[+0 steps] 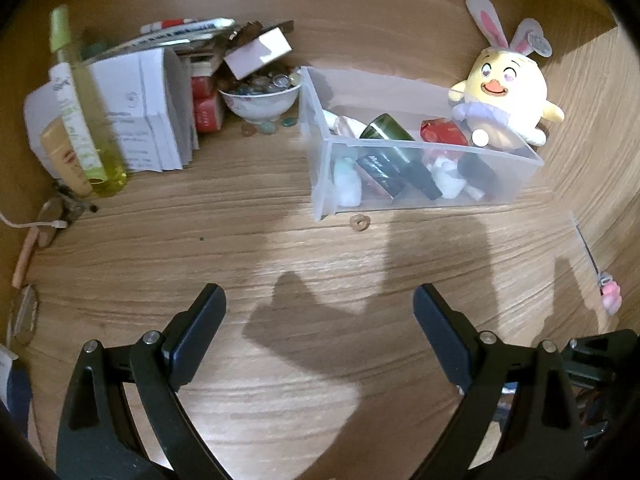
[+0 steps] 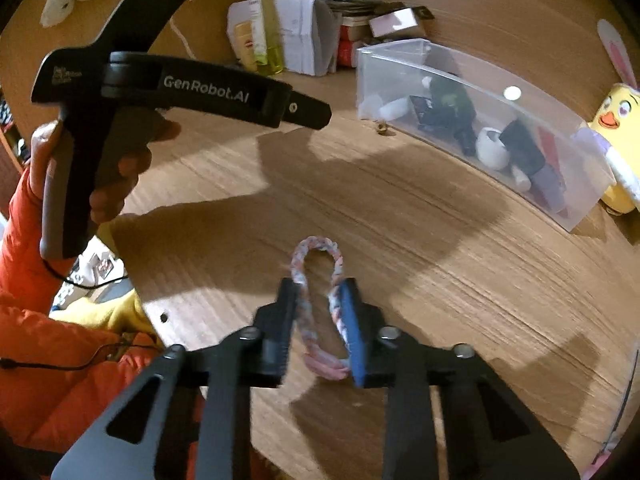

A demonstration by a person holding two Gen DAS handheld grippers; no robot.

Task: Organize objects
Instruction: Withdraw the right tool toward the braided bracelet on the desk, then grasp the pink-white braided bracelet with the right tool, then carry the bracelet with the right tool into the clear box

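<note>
My right gripper (image 2: 318, 292) is shut on a braided pink and blue hair tie (image 2: 318, 252) and holds it above the wooden desk, well short of the bin. A clear plastic bin (image 1: 420, 176) with a dark green bottle (image 1: 394, 136), a red box and several small items stands at the back right; it also shows in the right wrist view (image 2: 472, 120). My left gripper (image 1: 320, 308) is open and empty over bare desk in front of the bin. The left gripper (image 2: 308, 114) is also seen from the side in the right wrist view, held in a hand.
A yellow chick plush (image 1: 506, 96) with bunny ears leans by the bin's right end. A bowl of glass pebbles (image 1: 262, 94), white boxes (image 1: 148, 112), and a yellow-green bottle (image 1: 86, 120) crowd the back left. A small ring (image 1: 359, 222) lies before the bin.
</note>
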